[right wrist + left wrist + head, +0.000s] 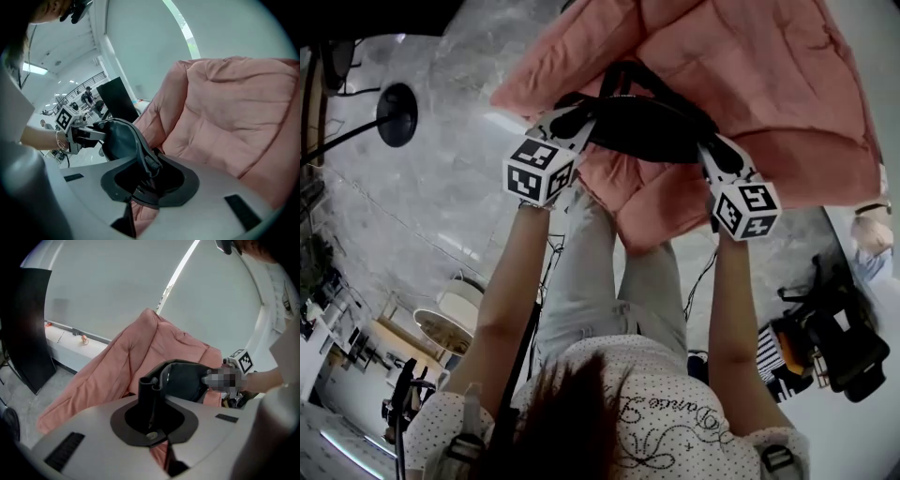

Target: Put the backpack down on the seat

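The black backpack point(647, 117) hangs between my two grippers, just over the pink padded seat point(769, 84). My left gripper point(596, 107) is shut on a black strap at the bag's left side. In the left gripper view the strap point(149, 392) stands upright between the jaws, with the bag's body point(185, 378) behind it. My right gripper point(705, 142) is shut on the strap at the right side. The right gripper view has that strap point(146, 159) pinched in the jaws, with the pink seat point(225, 108) close behind. The bag's underside is hidden.
The person's legs point(609, 281) stand right in front of the seat on a grey marble floor point(422, 216). A black round stand base point(397, 112) is at the far left, a black office chair point(834, 337) at the right. A dark panel point(28, 324) stands left of the seat.
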The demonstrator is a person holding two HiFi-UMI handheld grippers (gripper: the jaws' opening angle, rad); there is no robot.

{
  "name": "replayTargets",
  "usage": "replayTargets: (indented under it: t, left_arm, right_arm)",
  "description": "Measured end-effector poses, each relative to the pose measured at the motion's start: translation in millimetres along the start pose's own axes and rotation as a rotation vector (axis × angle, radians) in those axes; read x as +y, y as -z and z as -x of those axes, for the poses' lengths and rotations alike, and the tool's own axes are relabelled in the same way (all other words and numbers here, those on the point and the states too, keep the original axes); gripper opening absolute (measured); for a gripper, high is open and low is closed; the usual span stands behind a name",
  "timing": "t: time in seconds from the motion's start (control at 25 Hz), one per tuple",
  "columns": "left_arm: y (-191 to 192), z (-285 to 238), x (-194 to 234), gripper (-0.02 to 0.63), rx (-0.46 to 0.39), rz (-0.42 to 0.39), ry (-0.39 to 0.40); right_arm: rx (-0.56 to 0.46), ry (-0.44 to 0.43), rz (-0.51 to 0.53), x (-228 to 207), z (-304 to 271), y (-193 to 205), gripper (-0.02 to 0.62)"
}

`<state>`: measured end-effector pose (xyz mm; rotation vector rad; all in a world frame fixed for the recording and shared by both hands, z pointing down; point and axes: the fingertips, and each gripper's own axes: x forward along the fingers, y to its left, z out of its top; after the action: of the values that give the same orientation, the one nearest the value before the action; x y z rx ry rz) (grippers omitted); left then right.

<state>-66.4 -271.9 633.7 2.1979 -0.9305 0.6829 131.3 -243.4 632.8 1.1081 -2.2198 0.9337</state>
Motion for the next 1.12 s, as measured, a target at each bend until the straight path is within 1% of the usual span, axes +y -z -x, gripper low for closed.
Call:
replayTargets:
  t: [0.12,0.32,0.44,0.52,0.6,0.76,0.88,1.04,1.12]
  left_arm:
    - [15,-14,4,0.018,0.039,0.007,-0.008]
    - [37,-34,19,0.023,0.082,0.026,-0.016]
    - [53,-50,31,0.029,0.115,0.020,-0.021]
    - [66,-60,36,0.031,0.133,0.022,-0.013]
    - [79,-69,39,0.031,0.141,0.043,0.009]
    - [98,-78,43,0.032,0.137,0.098,0.046]
    - [106,-78,51,0.035,0.130,0.101,0.049]
    - [112,-80,48,0.034,0.137,0.087,0.053]
    - [117,-83,49,0.034,0.131,0.113,0.061]
  right_arm:
    - [0.039,0.007,-0.017,-10,-13,18,0.097]
    - [0.076,0.017,-0.039,-20,-37,39,0.100]
    - [0.124,0.030,-0.041,-26,-54,59,0.101]
    - [0.159,0.040,-0.037,-29,-64,74,0.101]
    - [0.181,0.047,-0.039,-33,-70,88,0.101]
    - [0.177,0.050,-0.010,-32,-75,102,0.104]
    - [0.158,0.046,0.014,-25,-80,105,0.109]
    - [0.138,0.051,0.023,-25,-78,110,0.109]
    - [0.133,0.049,0.024,-25,-79,113,0.109]
